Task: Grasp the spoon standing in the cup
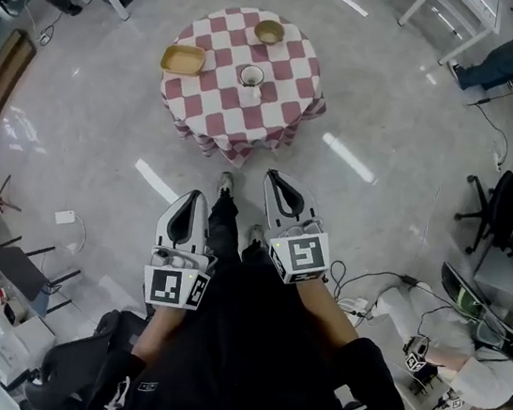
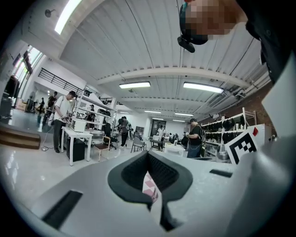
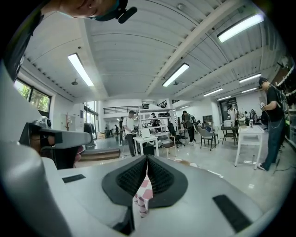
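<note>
Right hand-held gripper well short of cup.

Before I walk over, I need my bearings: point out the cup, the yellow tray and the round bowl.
cup (image 1: 252,76), head view, its open top.
yellow tray (image 1: 183,59), head view, its bare middle.
round bowl (image 1: 269,32), head view, its hollow.

No readable text or numbers anywhere. Only coded black-and-white square marker on left claw cube, another marker on right claw cube.
</note>
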Motion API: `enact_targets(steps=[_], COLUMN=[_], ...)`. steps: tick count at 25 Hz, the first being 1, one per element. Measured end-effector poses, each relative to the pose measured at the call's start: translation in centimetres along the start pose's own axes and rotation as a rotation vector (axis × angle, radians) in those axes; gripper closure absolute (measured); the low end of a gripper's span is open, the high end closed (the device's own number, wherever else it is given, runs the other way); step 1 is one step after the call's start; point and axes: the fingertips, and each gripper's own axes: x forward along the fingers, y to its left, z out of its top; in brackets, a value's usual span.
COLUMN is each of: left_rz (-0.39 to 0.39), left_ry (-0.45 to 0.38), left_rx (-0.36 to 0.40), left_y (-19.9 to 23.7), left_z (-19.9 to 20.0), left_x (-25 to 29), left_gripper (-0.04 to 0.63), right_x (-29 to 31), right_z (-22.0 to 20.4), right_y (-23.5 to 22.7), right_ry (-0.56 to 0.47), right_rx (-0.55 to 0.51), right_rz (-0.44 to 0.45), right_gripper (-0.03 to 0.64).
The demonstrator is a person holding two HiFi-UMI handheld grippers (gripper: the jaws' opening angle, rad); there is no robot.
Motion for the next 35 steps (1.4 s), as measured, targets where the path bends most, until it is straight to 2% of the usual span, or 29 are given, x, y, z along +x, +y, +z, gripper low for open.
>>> enact_targets(steps=[9,15,21,26,31,35], left_rz=[-0.064,-0.086,-0.106,-0.122,-0.143,-0.155], left_ry=[0.005,0.037,0.080,0.107,0.130,0.149], left_rx=[-0.004,-0.003,-0.022,-0.028,-0.022,-0.027], left_y=[5.3,8.9,11.7,13.8,15.2,16.2], left_z=[2.0,2.6,1.7,1.3,1.0,0.7], left_x=[9.2,14.6,18.9,21.5,24.1,25.9], left_gripper=[0.591,0.591,0.591,0.591,0.591,0.591], right_x=[10.3,17.6,23.6,27.3,30.1,32.2], right_z=[-0.8,-4.8,-10.5,-14.5,-18.6,-21.4], right_y=[-3.5,-6.6,-8.9,-10.6,-12.3,-12.8], right_ry=[0.074,0.198,0.423,0.551,0.687,0.769], right_rx=[0.011,-0.011,-0.168,-0.250,-0.471,-0.631], right_rz=[-0.045,-0.085,-0.071,-0.068,-0.052,-0.005], right_gripper=[0.591,0.589,0.574,0.557,0.486,0.471])
